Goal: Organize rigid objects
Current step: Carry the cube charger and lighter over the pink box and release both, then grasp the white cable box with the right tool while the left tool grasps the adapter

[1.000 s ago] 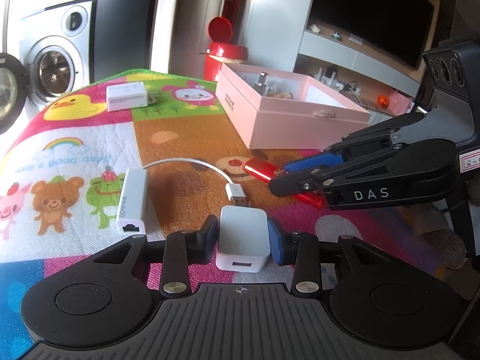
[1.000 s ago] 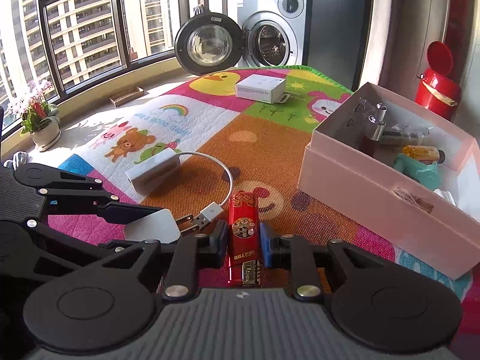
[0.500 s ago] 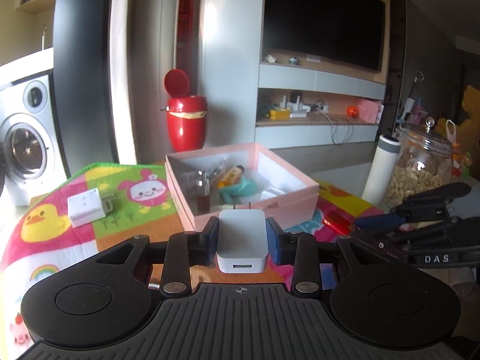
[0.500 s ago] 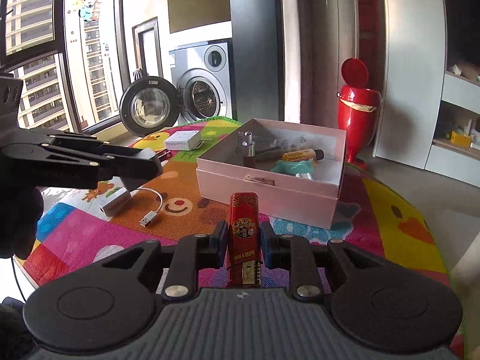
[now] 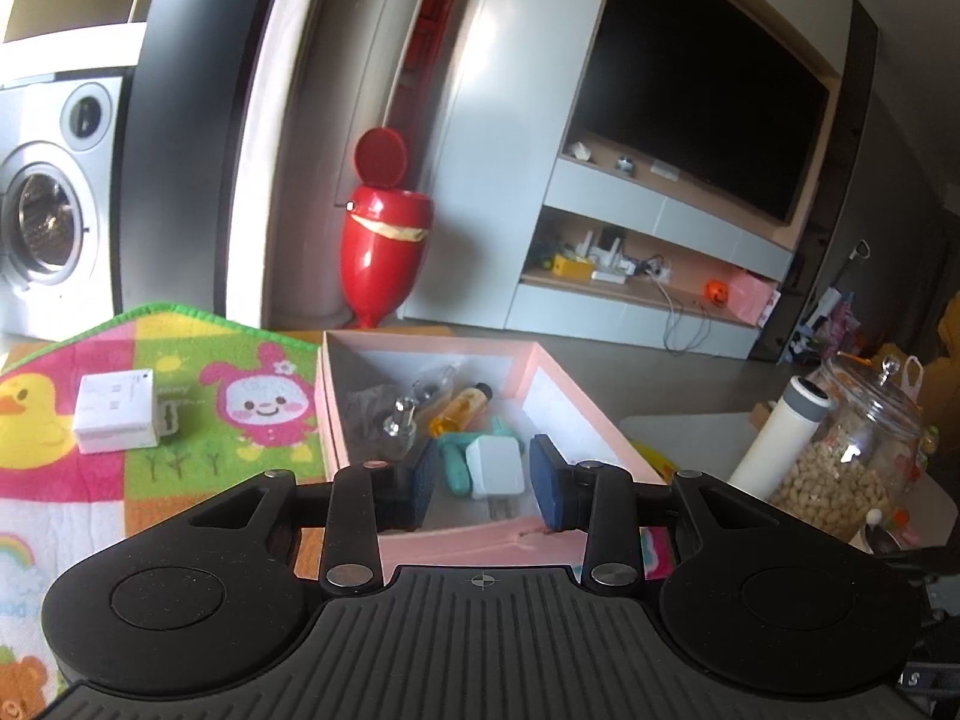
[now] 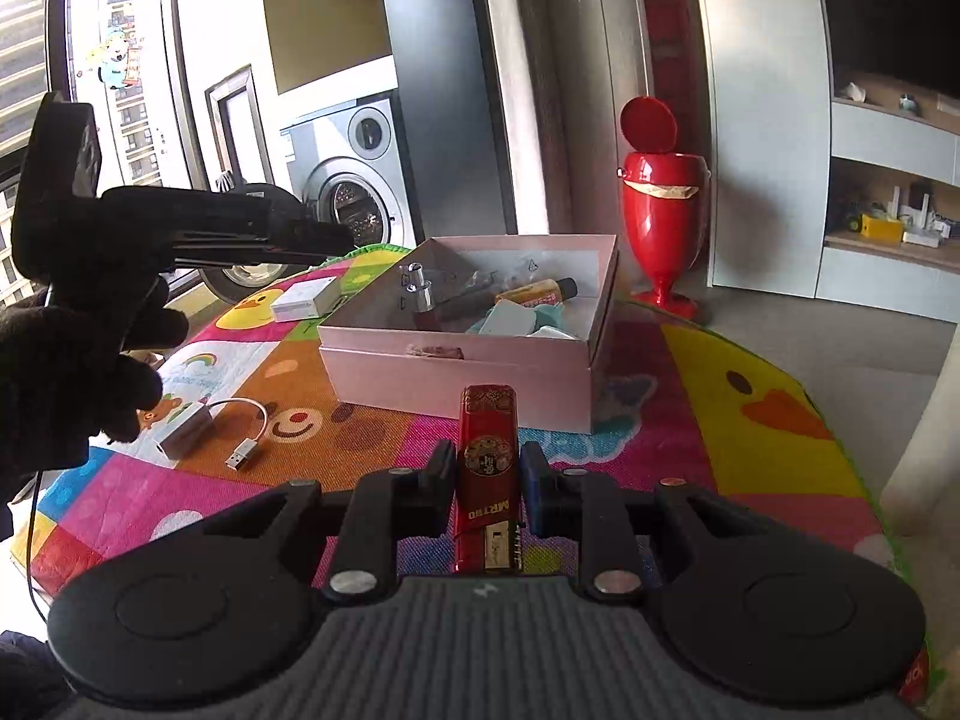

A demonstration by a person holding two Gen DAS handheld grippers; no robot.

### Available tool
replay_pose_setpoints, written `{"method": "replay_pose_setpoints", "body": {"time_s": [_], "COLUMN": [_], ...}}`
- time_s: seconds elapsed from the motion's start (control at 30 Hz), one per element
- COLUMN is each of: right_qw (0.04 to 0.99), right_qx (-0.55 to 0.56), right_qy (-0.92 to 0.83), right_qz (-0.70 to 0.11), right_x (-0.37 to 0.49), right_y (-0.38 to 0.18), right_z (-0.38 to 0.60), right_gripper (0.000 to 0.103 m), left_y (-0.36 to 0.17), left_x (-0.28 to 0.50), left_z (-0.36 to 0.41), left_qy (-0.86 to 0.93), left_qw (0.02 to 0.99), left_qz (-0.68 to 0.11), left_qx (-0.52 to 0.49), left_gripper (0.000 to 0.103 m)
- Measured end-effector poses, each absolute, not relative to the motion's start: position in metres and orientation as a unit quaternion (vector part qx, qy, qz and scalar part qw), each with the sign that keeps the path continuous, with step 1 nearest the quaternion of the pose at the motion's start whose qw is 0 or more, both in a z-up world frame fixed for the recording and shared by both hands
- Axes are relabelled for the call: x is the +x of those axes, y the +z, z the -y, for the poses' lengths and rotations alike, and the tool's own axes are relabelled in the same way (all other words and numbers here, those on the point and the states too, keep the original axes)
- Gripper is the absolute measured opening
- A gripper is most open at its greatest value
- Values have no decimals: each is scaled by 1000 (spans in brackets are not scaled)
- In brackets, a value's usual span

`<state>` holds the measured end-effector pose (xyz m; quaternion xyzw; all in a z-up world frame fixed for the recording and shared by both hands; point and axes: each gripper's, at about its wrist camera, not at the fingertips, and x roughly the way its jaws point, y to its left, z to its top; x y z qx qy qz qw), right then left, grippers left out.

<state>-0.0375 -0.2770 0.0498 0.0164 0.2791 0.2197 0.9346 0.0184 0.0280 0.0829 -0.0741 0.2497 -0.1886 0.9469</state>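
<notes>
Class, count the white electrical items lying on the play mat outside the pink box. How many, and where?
2. A white boxy adapter lies beside the duck picture, left of the pink box; a USB network adapter with cable lies nearer the window. Others may be hidden behind the box.

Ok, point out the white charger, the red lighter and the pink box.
white charger [image 5: 493, 468], left wrist view, on its white front face.
red lighter [image 6: 487, 450], right wrist view, on its round emblem.
pink box [image 6: 456, 375], right wrist view, on its near outer wall.
</notes>
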Motion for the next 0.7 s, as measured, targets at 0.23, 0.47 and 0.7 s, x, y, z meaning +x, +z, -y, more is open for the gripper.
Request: {"method": "replay_pose_setpoints", "body": {"time_s": [0.23, 0.47, 0.7], "right_qw": [945, 939, 923], "right_qx": [23, 51, -10], "right_qy": [218, 186, 228], "right_qz": [-241, -286, -310], "right_x": [20, 103, 85], "right_y": [102, 121, 94], "right_z": [254, 228, 166], "right_gripper": [22, 28, 53], "left_y": [40, 27, 15], "left_x": [-45, -57, -58], "left_z": [-60, -96, -139], "left_qy": [-157, -107, -57], "left_qw": [942, 946, 950], "left_qz": [-294, -302, -292], "left_qx": [-36, -48, -94], "left_gripper": [38, 38, 27]}}
